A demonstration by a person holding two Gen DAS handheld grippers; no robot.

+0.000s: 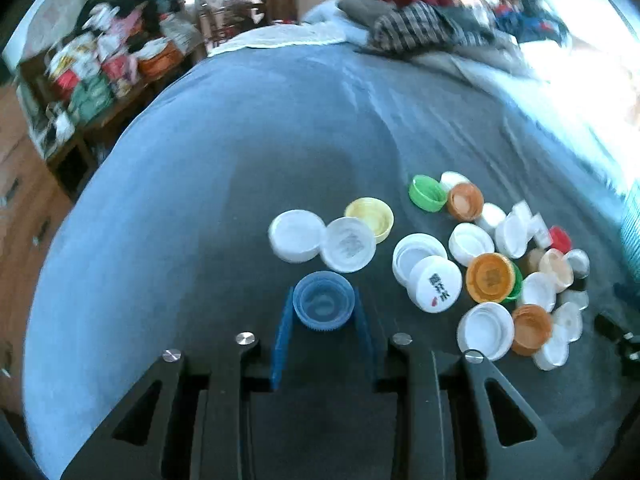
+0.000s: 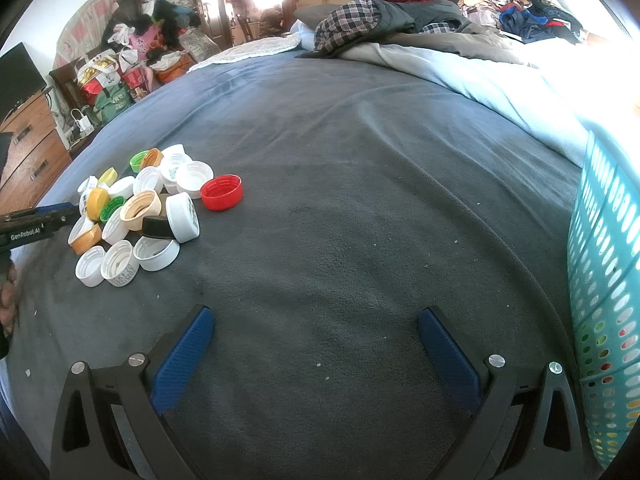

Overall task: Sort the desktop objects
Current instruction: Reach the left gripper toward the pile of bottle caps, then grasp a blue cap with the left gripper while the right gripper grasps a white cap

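My left gripper (image 1: 323, 294) is shut on a blue bottle cap (image 1: 323, 307), open side up, with a blue pad pressing on each side. Just beyond it lie two white caps (image 1: 298, 236) and a yellow cap (image 1: 370, 216). To the right is a pile of white, orange and green caps (image 1: 488, 276). In the right wrist view the same pile (image 2: 148, 208) sits at the left, with a red cap (image 2: 221, 192) at its edge. The left gripper's body (image 2: 40, 220) enters there from the left. My right gripper (image 2: 316, 314) stands open over bare blanket, holding nothing.
Everything lies on a bed with a dark grey-blue blanket (image 2: 360, 200). A teal perforated basket (image 2: 608, 280) stands at the right edge. Clothes and a plaid jacket (image 2: 360, 20) are heaped at the far end. A wooden dresser (image 2: 28, 148) and bags stand to the left.
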